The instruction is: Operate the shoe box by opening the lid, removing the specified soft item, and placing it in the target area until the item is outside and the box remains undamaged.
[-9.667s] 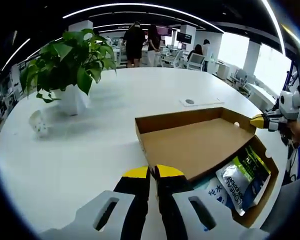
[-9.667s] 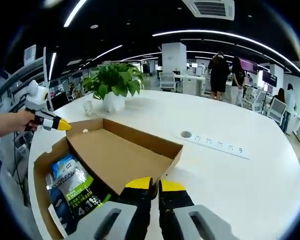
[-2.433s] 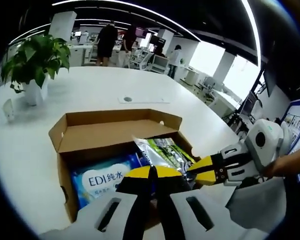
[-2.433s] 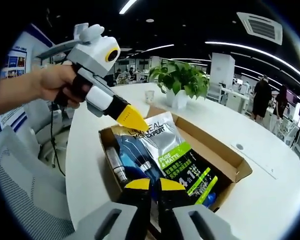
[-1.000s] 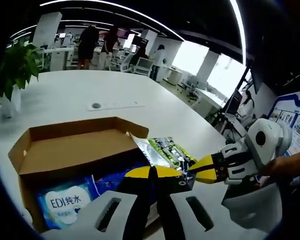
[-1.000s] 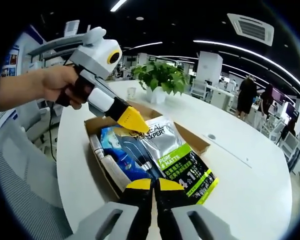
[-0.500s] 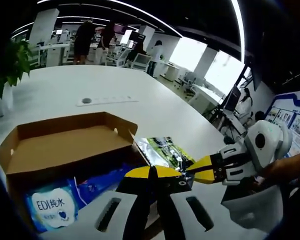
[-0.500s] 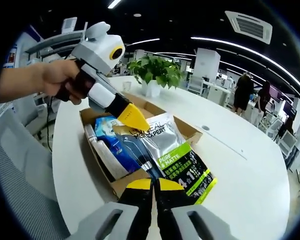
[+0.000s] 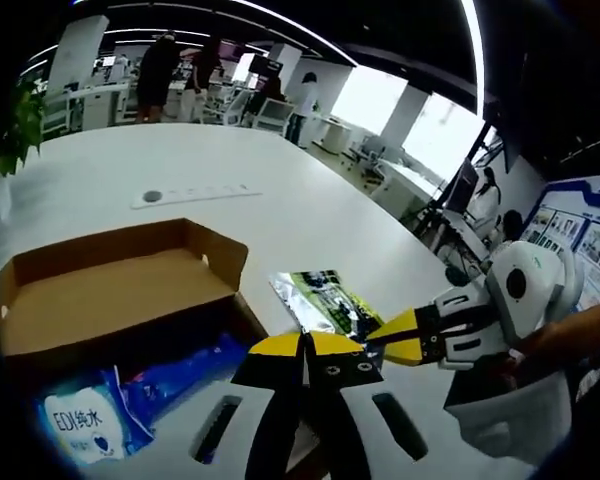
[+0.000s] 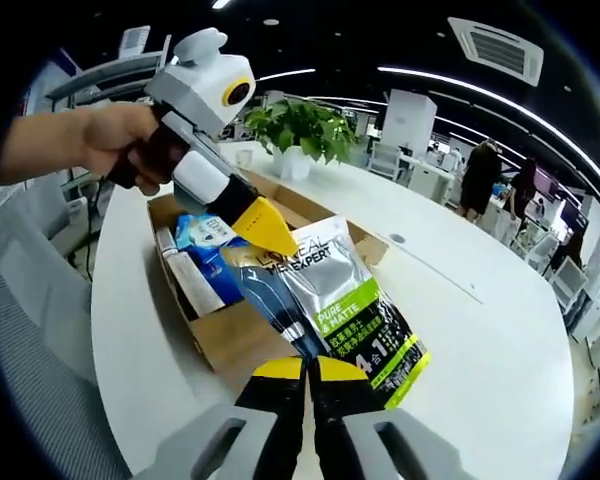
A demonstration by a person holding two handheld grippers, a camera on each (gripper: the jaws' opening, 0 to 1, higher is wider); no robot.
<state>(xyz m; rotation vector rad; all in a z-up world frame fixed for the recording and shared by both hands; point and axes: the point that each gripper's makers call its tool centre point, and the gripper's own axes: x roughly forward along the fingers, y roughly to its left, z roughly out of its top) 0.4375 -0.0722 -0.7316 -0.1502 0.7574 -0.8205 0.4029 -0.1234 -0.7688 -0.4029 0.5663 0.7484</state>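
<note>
white table (image 10: 500,340): both grippers pinch pouch (image 10: 345,300) beside box (image 10: 230,345).

Silver pouch (image 10: 345,300) now lifted clear of the shoe box (image 10: 230,335) (both tongs gripping).

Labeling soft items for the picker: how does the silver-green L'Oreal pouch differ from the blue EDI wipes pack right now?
The L'Oreal pouch is glossy silver with a green band; the EDI wipes pack is blue with a white label.
The pouch is held up, pinched at opposite ends by the left tool and right tool; the wipes pack is untouched.
The pouch is mostly outside the shoe box; the wipes pack lies inside.
Both are soft flat packs.
</note>
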